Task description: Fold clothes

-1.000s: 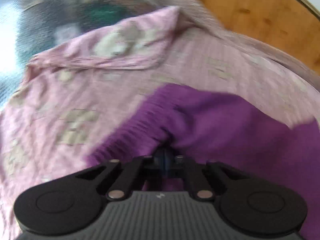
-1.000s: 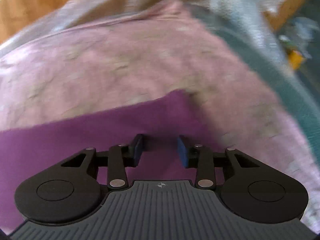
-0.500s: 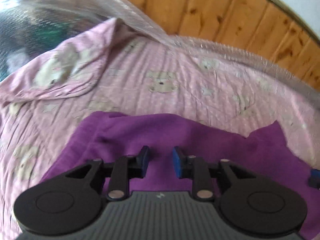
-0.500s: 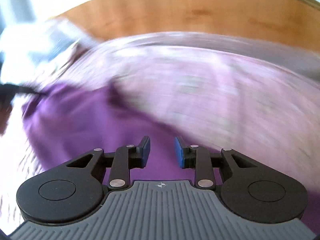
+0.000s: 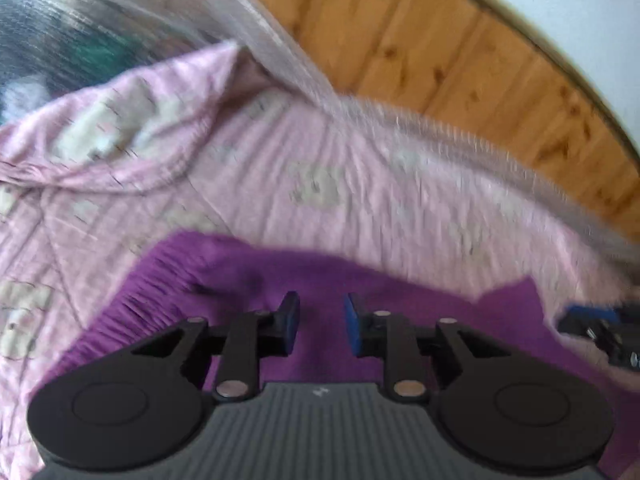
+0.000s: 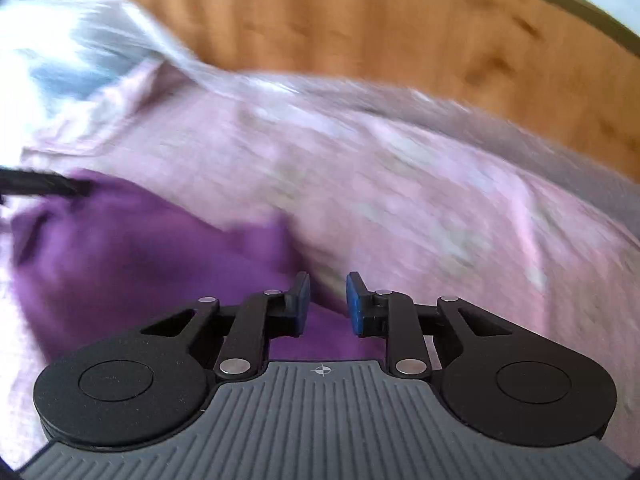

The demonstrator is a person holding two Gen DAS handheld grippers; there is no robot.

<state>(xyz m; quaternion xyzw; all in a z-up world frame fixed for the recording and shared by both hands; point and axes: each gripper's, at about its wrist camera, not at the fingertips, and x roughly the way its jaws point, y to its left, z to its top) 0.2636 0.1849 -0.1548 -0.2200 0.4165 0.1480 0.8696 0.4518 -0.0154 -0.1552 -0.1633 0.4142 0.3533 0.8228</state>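
A: Where is the purple garment [image 5: 320, 280] lying?
B: Flat on the pink printed sheet [image 5: 360, 168], near both cameras. Its ribbed edge runs along the left, and a corner pokes out on the right.
A: And the left gripper [image 5: 322, 322]?
B: Poised over the purple cloth, jaws parted by a narrow gap. Nothing sits between the blue pads [image 5: 354, 320].
A: The right gripper [image 6: 328, 300]?
B: Over the garment's right edge, where purple meets pink. Its jaws have just been closing, yet a narrow gap remains and no cloth is pinched.
A: What lies beyond?
B: A silvery crinkled cover [image 5: 120, 12] bunched at the far left, then a wood panel wall [image 5: 460, 52]. The picture is blurred, so the print is hard to make out.
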